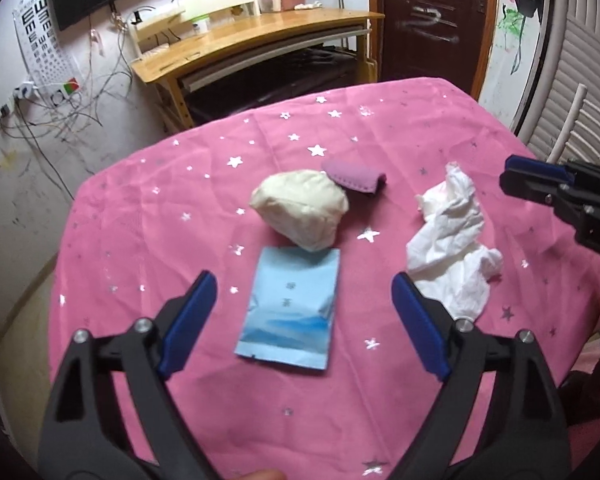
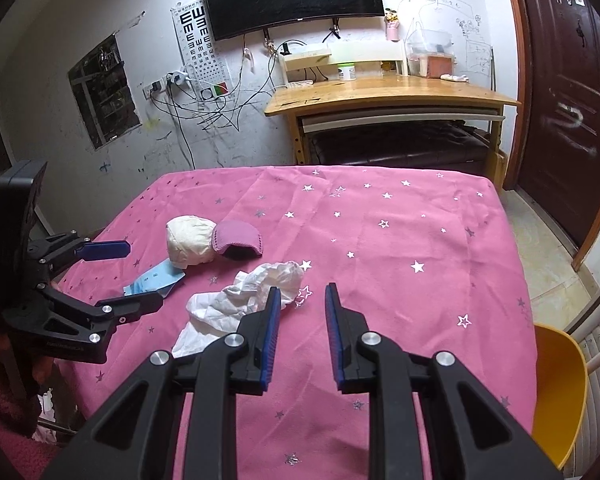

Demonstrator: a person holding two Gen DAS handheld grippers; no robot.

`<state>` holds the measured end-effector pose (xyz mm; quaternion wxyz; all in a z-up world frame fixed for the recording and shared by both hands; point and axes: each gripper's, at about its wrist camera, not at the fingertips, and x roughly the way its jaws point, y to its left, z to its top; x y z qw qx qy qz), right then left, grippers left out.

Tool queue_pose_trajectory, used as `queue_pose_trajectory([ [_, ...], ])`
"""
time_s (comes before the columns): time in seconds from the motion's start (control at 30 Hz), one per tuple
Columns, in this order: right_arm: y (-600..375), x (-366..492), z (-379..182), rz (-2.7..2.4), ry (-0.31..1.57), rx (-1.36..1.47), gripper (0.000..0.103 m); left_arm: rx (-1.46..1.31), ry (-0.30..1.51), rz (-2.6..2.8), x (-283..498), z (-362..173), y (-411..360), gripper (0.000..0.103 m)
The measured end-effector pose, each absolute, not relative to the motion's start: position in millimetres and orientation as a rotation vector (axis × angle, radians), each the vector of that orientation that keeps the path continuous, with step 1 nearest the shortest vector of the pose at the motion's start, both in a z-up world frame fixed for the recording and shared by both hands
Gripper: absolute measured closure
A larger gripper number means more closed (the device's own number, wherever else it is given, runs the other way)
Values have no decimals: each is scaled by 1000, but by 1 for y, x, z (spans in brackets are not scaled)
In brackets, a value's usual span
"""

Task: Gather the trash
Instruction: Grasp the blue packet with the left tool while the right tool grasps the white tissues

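The left gripper [image 1: 304, 296] stands wide open over a blue foil sachet [image 1: 290, 312] at frame centre on the pink tablecloth [image 1: 380, 128]. The right gripper [image 2: 303, 300], nearly closed and empty, hovers beside crumpled white tissue [image 2: 244, 300]; a cream wad [image 1: 300, 208], perhaps paper, lies beyond.

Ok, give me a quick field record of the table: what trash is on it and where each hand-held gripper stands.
surface: pink star tablecloth
trash 1: blue packet, flat
trash 2: cream wad, behind the packet
trash 3: white tissue, crumpled
other: purple pouch, beside the cream wad
left hand-held gripper: open, straddling the packet, nothing held
right hand-held gripper: nearly shut, empty, beside the tissue
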<state>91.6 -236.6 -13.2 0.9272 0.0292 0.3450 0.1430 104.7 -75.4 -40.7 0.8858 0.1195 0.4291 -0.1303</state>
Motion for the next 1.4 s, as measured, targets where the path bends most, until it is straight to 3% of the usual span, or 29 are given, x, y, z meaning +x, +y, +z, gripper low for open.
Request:
queue_pose_trajectory([
  [0.3,-226,93,-13,332,721,52,87,218,945,-255,121,-59,-59,27],
  [0.4,-220,94,-15,371,731,85,86,192,951,-295,120,-59,-57,40],
  [0.43,-217,95,-16,397,740,101,86,178,951,-320,119,-58,-57,51],
  [0.47,-215,96,-15,409,744,104,85,175,950,-330,117,-58,-59,54],
  [0.63,-197,105,-21,361,764,39,45,183,923,-312,110,-59,-63,57],
  [0.77,-184,118,-33,348,817,-19,37,159,925,-316,108,-59,-60,57],
  [0.87,-172,123,-40,347,836,-90,39,133,928,-320,108,-57,-59,57],
  [0.93,-165,122,-41,342,829,-125,68,117,930,-318,107,-55,-57,57],
  [1.03,-163,122,-43,338,824,-134,82,108,915,-318,106,-48,-56,57],
  [1.4,-193,113,-27,208,735,-136,83,127,846,-368,99,-18,-87,57],
])
